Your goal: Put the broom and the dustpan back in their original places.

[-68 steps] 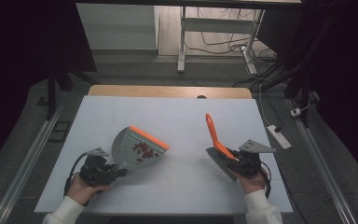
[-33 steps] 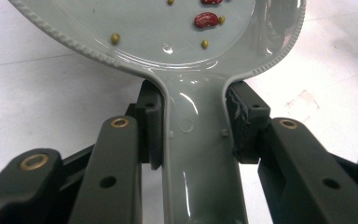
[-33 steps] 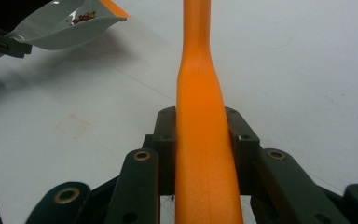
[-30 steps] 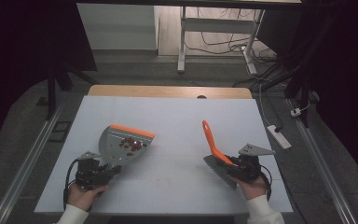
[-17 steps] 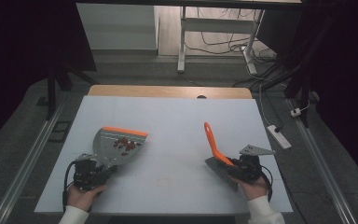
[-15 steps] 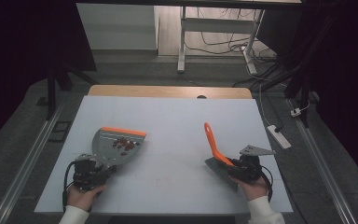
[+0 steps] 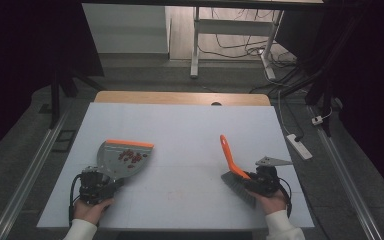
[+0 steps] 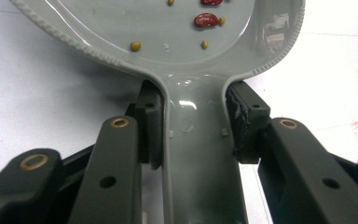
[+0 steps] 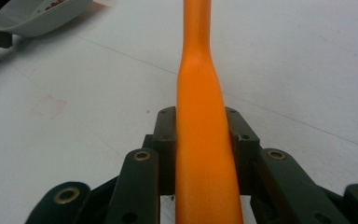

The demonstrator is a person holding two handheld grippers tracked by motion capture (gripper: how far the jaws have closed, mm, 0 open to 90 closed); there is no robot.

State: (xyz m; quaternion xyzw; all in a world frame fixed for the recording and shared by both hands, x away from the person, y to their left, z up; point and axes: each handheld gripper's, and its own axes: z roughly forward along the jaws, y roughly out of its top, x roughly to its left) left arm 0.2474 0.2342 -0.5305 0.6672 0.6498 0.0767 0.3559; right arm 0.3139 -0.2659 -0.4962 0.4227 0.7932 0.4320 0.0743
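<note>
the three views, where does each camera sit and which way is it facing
High view: above the person's side, facing forward and down on the table; both hands show.
Left gripper view: rides the left hand-held gripper, looking along its jaws at the grey dustpan they clamp.
Right gripper view: rides the right hand-held gripper, looking up the orange brush handle.
Shared: the dustpan with red beans.

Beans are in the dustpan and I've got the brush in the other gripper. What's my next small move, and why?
Probably keep the dustpan level and ease it down flat. The left gripper is shut on its handle, red beans lie loose near the orange lip, and a tilt could spill them. The right gripper holds the brush well aside.
</note>
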